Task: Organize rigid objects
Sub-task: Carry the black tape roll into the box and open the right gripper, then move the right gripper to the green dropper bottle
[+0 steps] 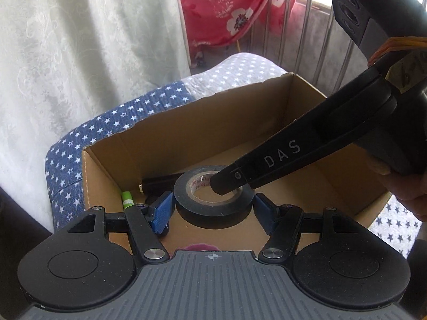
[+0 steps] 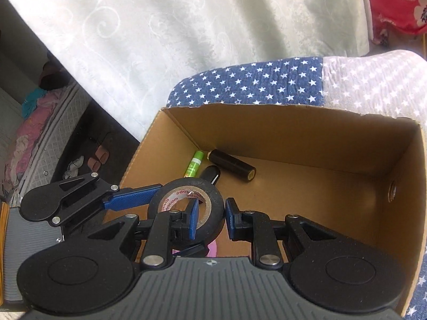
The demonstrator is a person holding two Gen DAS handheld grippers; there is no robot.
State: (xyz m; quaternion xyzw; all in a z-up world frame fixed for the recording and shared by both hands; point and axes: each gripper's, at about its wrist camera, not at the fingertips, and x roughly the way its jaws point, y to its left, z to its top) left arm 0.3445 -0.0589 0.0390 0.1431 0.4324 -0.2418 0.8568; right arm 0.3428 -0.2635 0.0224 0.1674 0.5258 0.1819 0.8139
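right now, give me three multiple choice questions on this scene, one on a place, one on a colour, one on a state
1. Where does the green tube lie?
A. on the starred cloth
B. inside the cardboard box
C. on top of the tape
2. What colour are the pads?
A. red
B. blue
C. yellow
3. The right hand-held gripper is:
A. open and empty
B. shut on the black tape roll
C. shut on the green tube

Answers:
1. B, it lies on the box floor by a wall.
2. B, the pads show blue.
3. B, one finger sits inside the roll's hole, the other outside its wall.

Left gripper (image 1: pixel 210 210) jaws clasp a black tape roll (image 1: pixel 213 202) above the cardboard box (image 1: pixel 160 138).
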